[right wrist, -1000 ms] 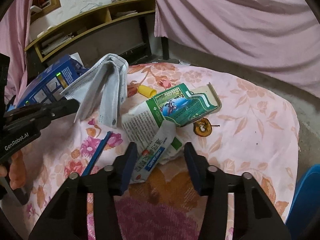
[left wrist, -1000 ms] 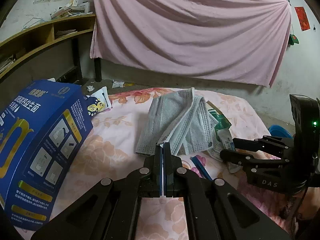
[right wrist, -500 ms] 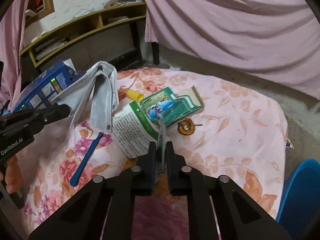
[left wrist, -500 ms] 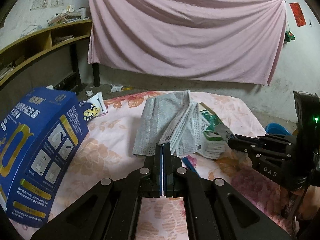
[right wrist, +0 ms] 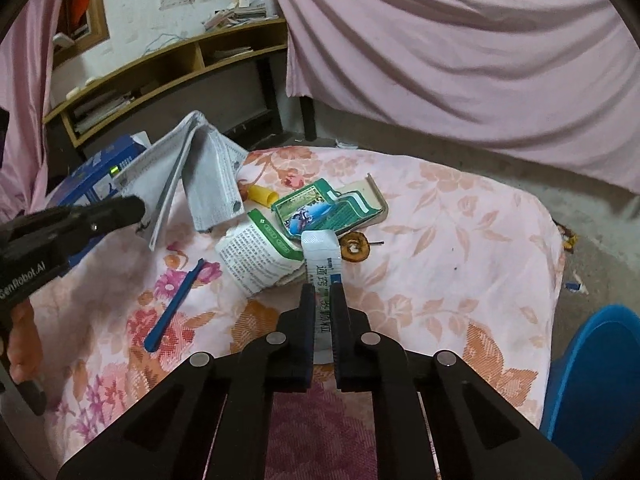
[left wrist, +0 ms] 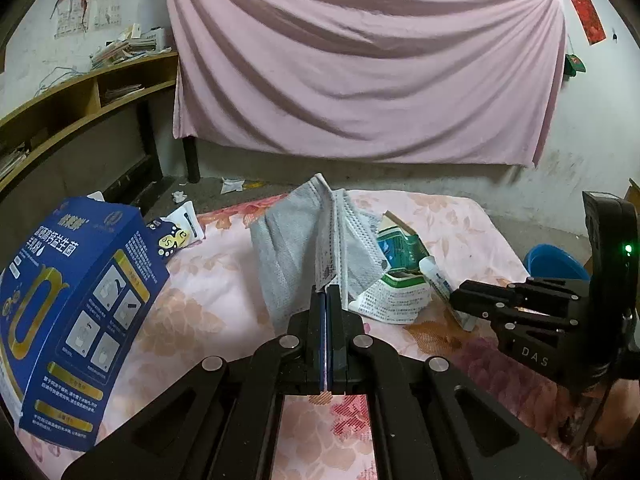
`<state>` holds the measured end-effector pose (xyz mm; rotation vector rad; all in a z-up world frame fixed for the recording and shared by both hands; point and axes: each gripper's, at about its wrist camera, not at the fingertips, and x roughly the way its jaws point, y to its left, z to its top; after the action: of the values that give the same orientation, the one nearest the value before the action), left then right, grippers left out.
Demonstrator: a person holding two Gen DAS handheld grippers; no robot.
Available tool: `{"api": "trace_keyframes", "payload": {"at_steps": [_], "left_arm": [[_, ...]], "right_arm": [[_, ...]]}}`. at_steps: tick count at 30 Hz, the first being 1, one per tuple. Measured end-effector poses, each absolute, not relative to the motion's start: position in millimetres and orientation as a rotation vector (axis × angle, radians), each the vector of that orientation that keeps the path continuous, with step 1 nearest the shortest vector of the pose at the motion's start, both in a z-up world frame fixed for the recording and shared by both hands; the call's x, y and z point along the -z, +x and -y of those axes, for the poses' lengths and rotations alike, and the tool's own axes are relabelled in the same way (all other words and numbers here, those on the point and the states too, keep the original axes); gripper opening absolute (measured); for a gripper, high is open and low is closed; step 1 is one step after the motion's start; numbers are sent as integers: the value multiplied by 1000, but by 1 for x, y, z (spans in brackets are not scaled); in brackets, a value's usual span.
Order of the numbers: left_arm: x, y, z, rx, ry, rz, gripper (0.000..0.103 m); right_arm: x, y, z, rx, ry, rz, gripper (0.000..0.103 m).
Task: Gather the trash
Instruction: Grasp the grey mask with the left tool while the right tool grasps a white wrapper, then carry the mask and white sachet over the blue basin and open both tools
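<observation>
Pink sheets hang over the far wall, and a floral cloth [left wrist: 208, 280] covers the surface where the trash lies.

From the left wrist view, the left gripper [left wrist: 327, 292] has its fingers pressed together on the near edge of a grey mask [left wrist: 296, 244], which stands up from the cloth in a tent shape. A blue box [left wrist: 76, 312] lies to the left, a small yellow-printed packet [left wrist: 176, 236] just beyond it. To the right, the right gripper [left wrist: 454, 300] holds a white tube [left wrist: 440, 284] beside a crumpled green and white carton [left wrist: 396, 280]. A blue bin [left wrist: 556, 260] sits on the floor, far right.

From the right wrist view, the tube [right wrist: 325, 280] is clamped between the right gripper's [right wrist: 324, 292] fingers, its far end sticking up past the tips. Behind it lie the carton [right wrist: 332, 208], a yellow cap [right wrist: 262, 195], a brown ring [right wrist: 355, 245] and, to the left, a blue stick [right wrist: 174, 308]. The mask [right wrist: 200, 180] hangs from the left gripper [right wrist: 138, 210]. The bin [right wrist: 596, 364] is near right, below the cloth's edge.

Both pieces look secured, so the step in hand seems to be the carry to the bin. To do it well, lift each clear of the pile before swinging right; the mask's loose folds could drag the carton. Keep both grips firm until each piece is over the bin's mouth.
</observation>
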<state>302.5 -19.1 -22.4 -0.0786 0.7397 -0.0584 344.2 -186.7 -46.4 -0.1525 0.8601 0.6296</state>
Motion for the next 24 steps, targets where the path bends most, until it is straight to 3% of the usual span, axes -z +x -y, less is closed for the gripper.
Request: {"api": "trace_keyframes", "payload": {"at_steps": [1, 3, 5, 11, 13, 14, 24], "left_arm": [[23, 302, 17, 59, -78, -742, 0], [26, 301, 15, 61, -83, -748, 0], [29, 301, 13, 61, -88, -754, 0], [37, 300, 6, 63, -100, -769, 0], [36, 299, 6, 62, -100, -767, 0], [36, 298, 7, 61, -100, -764, 0], [6, 286, 26, 48, -55, -650, 0]], "right_arm": [[47, 346, 187, -632, -148, -869, 10], [50, 348, 185, -636, -147, -883, 28], [52, 349, 182, -645, -151, -896, 33], [62, 358, 172, -620, -181, -942, 32], [64, 361, 170, -612, -181, -959, 19], [64, 362, 171, -608, -178, -960, 18], [41, 344, 191, -602, -116, -811, 17]]}}
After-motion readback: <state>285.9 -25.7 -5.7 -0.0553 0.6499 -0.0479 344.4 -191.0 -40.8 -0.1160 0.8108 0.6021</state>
